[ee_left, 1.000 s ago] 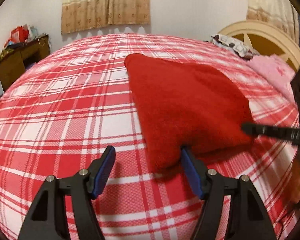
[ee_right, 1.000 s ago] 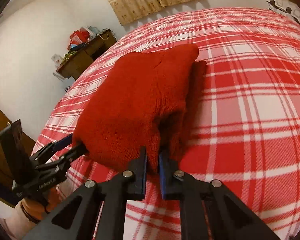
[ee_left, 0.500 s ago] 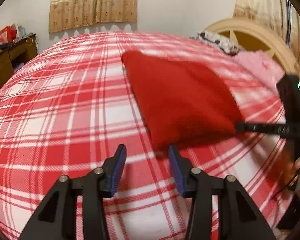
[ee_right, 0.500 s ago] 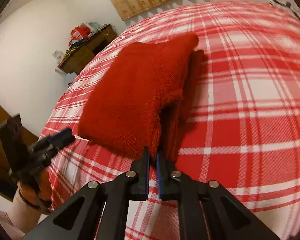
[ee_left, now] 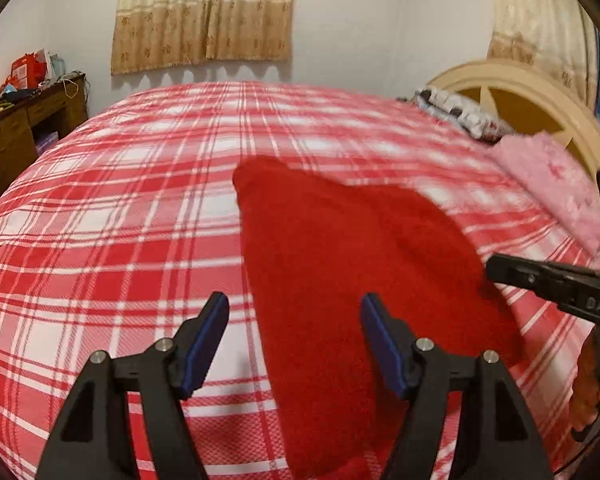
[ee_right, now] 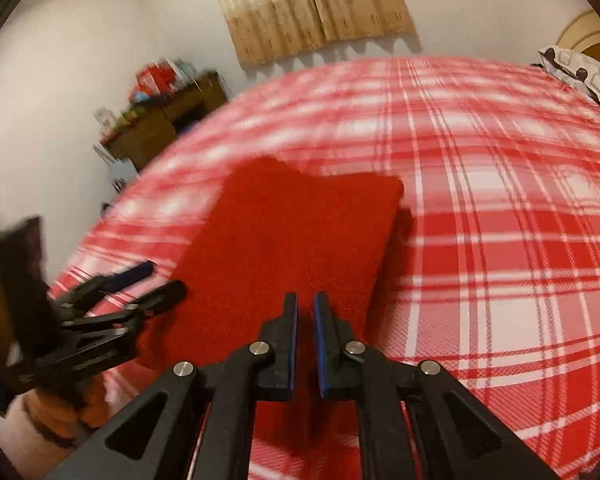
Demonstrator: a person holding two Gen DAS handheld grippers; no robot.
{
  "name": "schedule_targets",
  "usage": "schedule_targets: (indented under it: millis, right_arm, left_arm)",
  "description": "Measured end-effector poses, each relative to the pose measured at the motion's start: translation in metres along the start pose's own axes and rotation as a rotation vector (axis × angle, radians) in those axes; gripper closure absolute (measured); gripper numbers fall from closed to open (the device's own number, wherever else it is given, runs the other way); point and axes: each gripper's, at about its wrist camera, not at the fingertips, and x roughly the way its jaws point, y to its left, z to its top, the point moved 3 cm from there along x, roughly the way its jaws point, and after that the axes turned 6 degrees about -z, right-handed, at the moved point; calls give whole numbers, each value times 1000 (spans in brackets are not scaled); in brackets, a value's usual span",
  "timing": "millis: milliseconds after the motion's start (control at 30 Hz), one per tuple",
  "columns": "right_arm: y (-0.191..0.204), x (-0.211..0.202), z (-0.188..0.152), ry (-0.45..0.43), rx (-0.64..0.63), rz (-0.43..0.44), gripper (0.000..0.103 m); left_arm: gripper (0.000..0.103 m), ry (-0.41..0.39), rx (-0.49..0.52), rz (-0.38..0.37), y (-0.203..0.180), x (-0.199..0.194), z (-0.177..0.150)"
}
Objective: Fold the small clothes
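A folded red knit garment [ee_left: 340, 264] lies flat on the red-and-white plaid bedspread [ee_left: 120, 216]; it also shows in the right wrist view [ee_right: 284, 240]. My left gripper [ee_left: 294, 316] is open and empty, hovering above the garment's near left edge. My right gripper [ee_right: 305, 312] hovers over the garment's near edge with its jaws nearly closed, a narrow gap between them and nothing held. Each gripper appears in the other's view: the right at the garment's right side [ee_left: 540, 280], the left at its left side [ee_right: 112, 300].
A cream wooden headboard [ee_left: 532, 92], a patterned pillow [ee_left: 460, 112] and a pink blanket [ee_left: 548, 184] are at the bed's right end. A cluttered wooden desk [ee_left: 16, 128] stands by the left wall. Curtains [ee_left: 204, 12] hang behind the bed.
Both grippers have let go of the garment and lifted back; it now lies flat. My left jaws opened wider. The right jaws stay nearly closed, now empty.
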Motion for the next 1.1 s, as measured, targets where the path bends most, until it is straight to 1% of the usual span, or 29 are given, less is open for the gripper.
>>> schedule_targets:
  millis: [33,100,133,200,233,300,400,533,600,667,733,800,833,900,933,967,1000,1100]
  right_arm:
    - [-4,10,-4,21,8,-11,95]
    - [-14,12,-7,-1,43,14,95]
    - [-16,13,-5,4,56,23,95]
    - [-20,13,-5,12,72,36,95]
    - [-20,13,-4,17,69,38,92]
    - [-19,7,2,11,67,42,92]
    - [-24,-8,24,-74,98,40,92]
    - [-27,8,53,-73,91,-2,92]
    - [-27,22,63,-62,63,-47,92]
    - [-28,37,71,-49,44,-82,92]
    - [-32,46,74,-49,49,-88,92]
    - [-35,57,77,-28,63,-76,92]
    - [-36,65,76,-4,67,-67,92]
    - [-36,80,70,46,56,-87,92]
    - [-36,84,68,49,46,-95,92]
    - [-35,84,68,29,38,-99,92]
    - [-35,84,68,27,36,-99,92]
    - [-38,84,68,30,46,-82,92]
  left_arm:
    - [32,6,7,10,-1,3,-5]
    - [30,6,5,13,0,5,-10]
    - [29,5,-6,9,2,5,-11]
    - [22,13,-23,13,7,7,-11]
    - [18,19,-28,16,8,8,-9]
    - [18,27,-31,13,8,7,-6]
    - [19,16,-18,32,5,4,5]
    - [20,10,7,75,0,12,29]
    - [20,-1,19,80,-4,18,45]
    - [20,2,28,85,-5,26,53]
    - [22,15,37,94,-7,38,61]
    - [23,27,44,102,-7,48,68]
    - [23,32,46,108,-7,55,71]
    - [23,42,45,118,-7,64,75]
    - [23,49,40,120,-6,68,75]
    - [23,62,30,119,-4,74,74]
    - [23,74,24,120,-4,78,73]
    - [23,126,2,129,1,90,64]
